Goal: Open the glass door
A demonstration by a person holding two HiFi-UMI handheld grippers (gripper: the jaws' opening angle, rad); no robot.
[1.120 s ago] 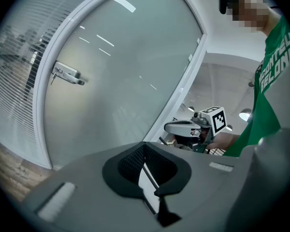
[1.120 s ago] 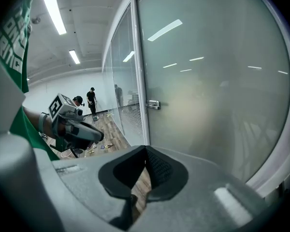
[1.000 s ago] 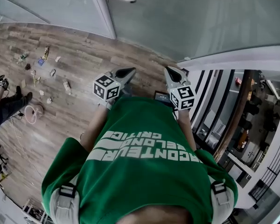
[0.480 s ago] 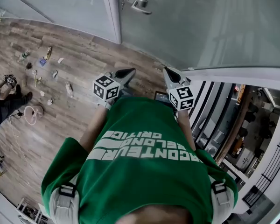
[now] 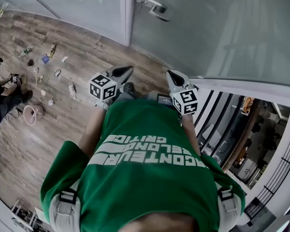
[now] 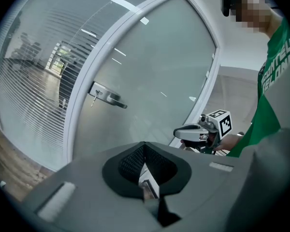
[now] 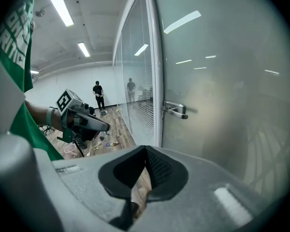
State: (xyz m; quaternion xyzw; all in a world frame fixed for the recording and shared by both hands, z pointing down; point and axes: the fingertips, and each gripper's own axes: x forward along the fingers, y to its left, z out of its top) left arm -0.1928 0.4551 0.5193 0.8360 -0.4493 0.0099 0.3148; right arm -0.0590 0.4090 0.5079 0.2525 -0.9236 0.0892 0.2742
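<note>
I held my 2 grippers low by my chest, the left gripper and right gripper each with jaws pressed together on nothing. I judged this the approach step. Ahead, well apart, the glass door looked closed; next I needed to reach its lever handle.

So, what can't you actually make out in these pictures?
Small items on the wooden floor, head view: too small to name.
Room behind the glass door, head view: the frosted pane hides it.
Whatever hangs under the door handle, left gripper view: too small.
Two distant people, right gripper view: too small for detail.
</note>
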